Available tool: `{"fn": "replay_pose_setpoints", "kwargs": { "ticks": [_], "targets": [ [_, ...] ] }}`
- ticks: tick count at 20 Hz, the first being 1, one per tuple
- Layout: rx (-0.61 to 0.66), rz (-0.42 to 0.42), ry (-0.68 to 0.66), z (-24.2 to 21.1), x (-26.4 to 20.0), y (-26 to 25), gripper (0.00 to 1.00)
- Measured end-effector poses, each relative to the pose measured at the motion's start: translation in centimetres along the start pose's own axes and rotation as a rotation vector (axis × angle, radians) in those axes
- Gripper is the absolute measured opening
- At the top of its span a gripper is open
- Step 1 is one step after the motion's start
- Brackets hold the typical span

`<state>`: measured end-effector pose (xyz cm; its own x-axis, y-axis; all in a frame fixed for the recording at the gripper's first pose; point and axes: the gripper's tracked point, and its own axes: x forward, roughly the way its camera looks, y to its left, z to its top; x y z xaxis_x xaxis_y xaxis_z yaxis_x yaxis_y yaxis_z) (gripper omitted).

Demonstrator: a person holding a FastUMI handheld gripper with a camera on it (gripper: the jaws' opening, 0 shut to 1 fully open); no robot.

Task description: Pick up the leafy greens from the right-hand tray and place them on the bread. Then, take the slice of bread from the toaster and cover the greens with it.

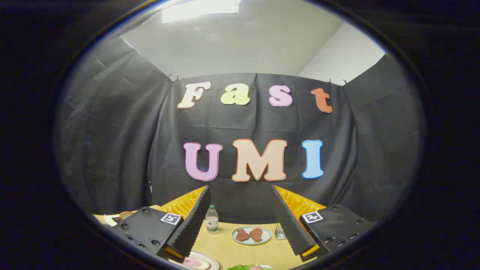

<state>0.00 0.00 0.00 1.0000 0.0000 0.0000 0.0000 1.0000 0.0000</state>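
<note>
My gripper (240, 221) stands open, held well above a light wooden table (225, 247), with nothing between its fingers (191, 225). Below the fingertips, at the near rim of the table, a bit of leafy greens (240, 267) peeks into sight with a pale pink thing beside it. Next to the left finger lies a plate (200, 261) holding a slice with a pink piece on it. The toaster and the bread in it cannot be made out.
Beyond the fingers, a pale plate with two reddish-brown meat pieces (251, 235) rests mid-table. A small clear bottle with a green cap (212, 220) stands to its left, a small glass (280, 231) to its right. Some items (120, 216) sit at the table's far left.
</note>
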Motion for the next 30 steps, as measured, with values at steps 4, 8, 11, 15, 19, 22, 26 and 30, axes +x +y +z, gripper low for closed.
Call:
{"fn": "replay_pose_setpoints", "kwargs": {
  "ticks": [4,8,11,15,19,22,26,30],
  "targets": [
    [0.017,-0.007,0.009,-0.2,0.8,-0.2,1.0],
    [0.001,0.007,0.001,-0.1,1.4,0.2,1.0],
    [0.006,0.015,0.007,-0.4,1.6,0.3,1.0],
    [-0.007,0.009,0.015,-0.7,1.9,-0.3,1.0],
    [0.004,0.01,0.017,-0.9,2.1,-0.6,1.0],
    [-0.006,0.01,0.008,-0.9,2.4,-1.0,1.0],
    [-0.017,0.026,0.018,-1.5,3.0,-1.5,1.0],
    [-0.03,0.046,0.029,-2.3,3.4,-2.1,1.0]
  ]
}}
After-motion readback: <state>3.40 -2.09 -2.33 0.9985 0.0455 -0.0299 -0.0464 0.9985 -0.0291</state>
